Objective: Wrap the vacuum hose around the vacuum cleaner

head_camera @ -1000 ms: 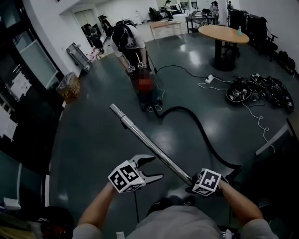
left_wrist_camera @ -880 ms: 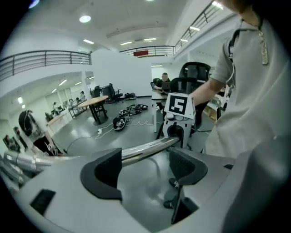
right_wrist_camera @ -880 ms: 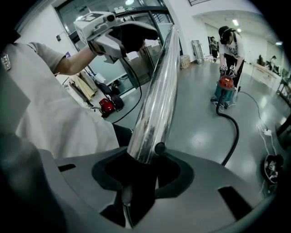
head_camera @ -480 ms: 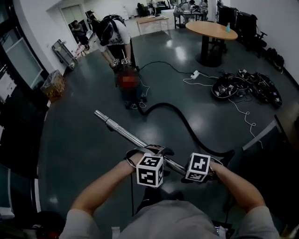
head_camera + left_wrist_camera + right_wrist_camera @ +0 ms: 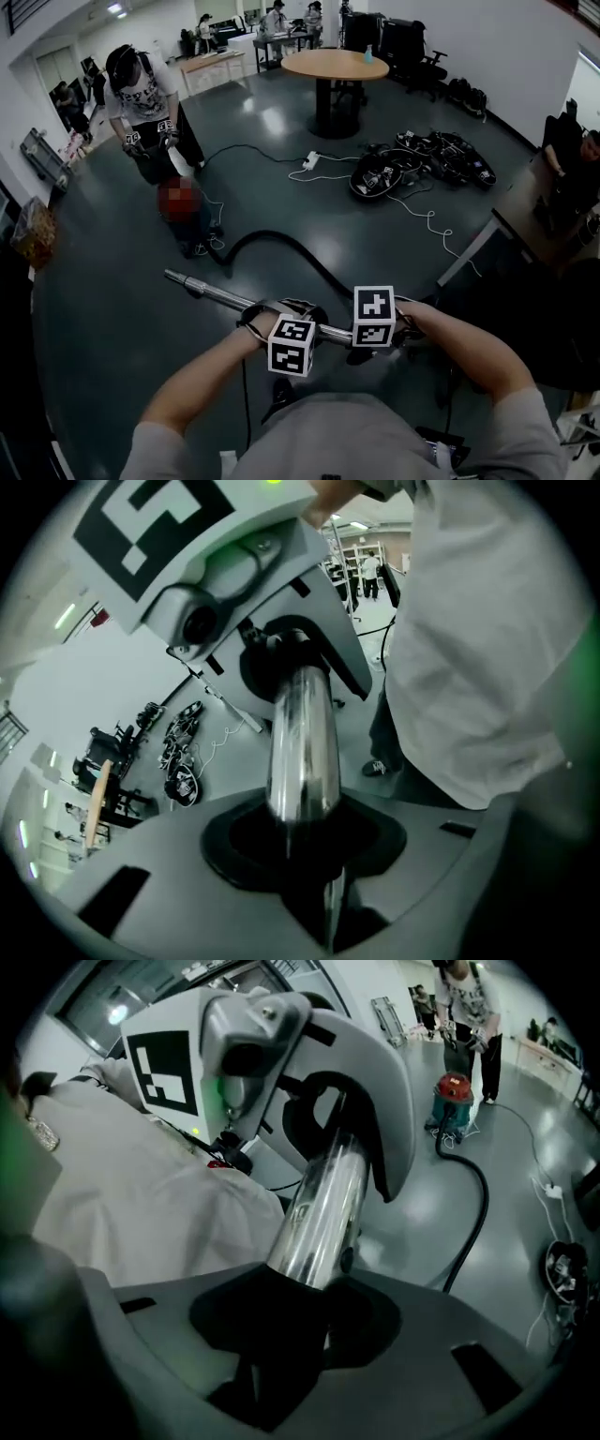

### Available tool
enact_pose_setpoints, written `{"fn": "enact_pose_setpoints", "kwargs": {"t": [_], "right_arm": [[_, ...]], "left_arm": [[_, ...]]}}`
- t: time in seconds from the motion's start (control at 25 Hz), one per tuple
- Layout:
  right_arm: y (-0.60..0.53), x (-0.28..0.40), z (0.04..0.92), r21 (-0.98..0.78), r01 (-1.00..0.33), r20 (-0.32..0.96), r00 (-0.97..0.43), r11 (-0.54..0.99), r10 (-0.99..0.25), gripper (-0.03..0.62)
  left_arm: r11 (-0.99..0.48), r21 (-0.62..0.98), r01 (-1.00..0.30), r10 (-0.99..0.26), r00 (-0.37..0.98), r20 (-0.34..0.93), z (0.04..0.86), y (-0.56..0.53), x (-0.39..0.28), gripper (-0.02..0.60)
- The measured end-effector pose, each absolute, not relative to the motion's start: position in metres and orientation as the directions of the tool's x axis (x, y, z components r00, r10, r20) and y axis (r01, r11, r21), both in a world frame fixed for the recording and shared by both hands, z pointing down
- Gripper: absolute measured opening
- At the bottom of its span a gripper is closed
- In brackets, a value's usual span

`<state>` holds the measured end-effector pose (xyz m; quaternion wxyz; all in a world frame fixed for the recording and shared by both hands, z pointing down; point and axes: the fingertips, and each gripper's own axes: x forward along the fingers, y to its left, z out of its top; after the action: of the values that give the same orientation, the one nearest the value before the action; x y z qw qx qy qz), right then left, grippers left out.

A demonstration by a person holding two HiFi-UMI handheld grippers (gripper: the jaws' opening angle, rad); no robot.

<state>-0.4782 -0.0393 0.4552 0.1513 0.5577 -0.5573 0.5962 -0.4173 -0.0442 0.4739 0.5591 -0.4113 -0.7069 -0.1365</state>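
A chrome vacuum wand (image 5: 220, 296) lies almost level in front of me, its open tip pointing left. My left gripper (image 5: 281, 312) has just been closing, and its jaws now clamp the wand (image 5: 302, 752) at mid-length. A little further right, my right gripper (image 5: 405, 326) is shut on the same wand (image 5: 323, 1208) near its handle end. The black hose (image 5: 281, 246) curves across the floor from the wand to the red vacuum cleaner (image 5: 183, 202), which the right gripper view shows as the vacuum cleaner (image 5: 453, 1101) with the hose (image 5: 473, 1213).
Another person (image 5: 141, 94) with grippers stands right behind the vacuum cleaner. A round wooden table (image 5: 336, 64) is at the back, with a power strip (image 5: 311, 161) and a heap of cables and gear (image 5: 412, 159) on the floor. A desk edge (image 5: 511, 230) is at right.
My left gripper has swung right onto the wand, rolled over and closed on it. The right gripper has risen a little with the wand, which now lies flatter.
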Motion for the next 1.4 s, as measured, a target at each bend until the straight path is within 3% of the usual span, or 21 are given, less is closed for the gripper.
{"fn": "enact_pose_setpoints", "kwargs": {"t": [0.16,0.4,0.6,0.76,1.08,1.24,1.4], "right_arm": [[-0.045,-0.450,0.453,-0.423,-0.825,0.877,-0.270,-0.374,-0.397,0.140],[-0.047,-0.399,0.438,-0.091,-0.917,0.967,0.012,-0.387,-0.256,0.140],[-0.053,-0.369,0.418,0.110,-0.893,0.945,0.230,-0.437,-0.232,0.161],[-0.046,-0.362,0.399,0.194,-0.843,0.925,0.328,-0.502,-0.192,0.184],[-0.024,-0.347,0.347,0.162,-0.562,0.771,0.585,-0.811,-0.251,0.184],[0.000,-0.339,0.307,0.162,-0.353,0.598,0.778,-0.921,-0.193,0.184],[0.027,-0.350,0.294,0.137,-0.254,0.507,0.848,-0.957,-0.152,0.184]], "left_arm": [[0.617,-0.182,0.765,0.450,-0.154,0.879,0.469,-0.049,-0.398,0.127],[0.613,-0.077,0.786,0.447,-0.265,0.854,0.460,-0.058,-0.374,0.127],[0.623,-0.045,0.781,0.467,-0.325,0.822,0.452,-0.064,-0.360,0.127],[0.623,-0.010,0.782,0.469,-0.363,0.805,0.451,-0.068,-0.351,0.127],[0.586,-0.006,0.810,0.489,-0.348,0.800,0.458,-0.092,-0.313,0.127],[0.516,0.013,0.856,0.542,-0.338,0.769,0.449,-0.095,-0.294,0.127],[0.404,0.014,0.915,0.618,-0.284,0.733,0.432,-0.096,-0.263,0.127]]}}
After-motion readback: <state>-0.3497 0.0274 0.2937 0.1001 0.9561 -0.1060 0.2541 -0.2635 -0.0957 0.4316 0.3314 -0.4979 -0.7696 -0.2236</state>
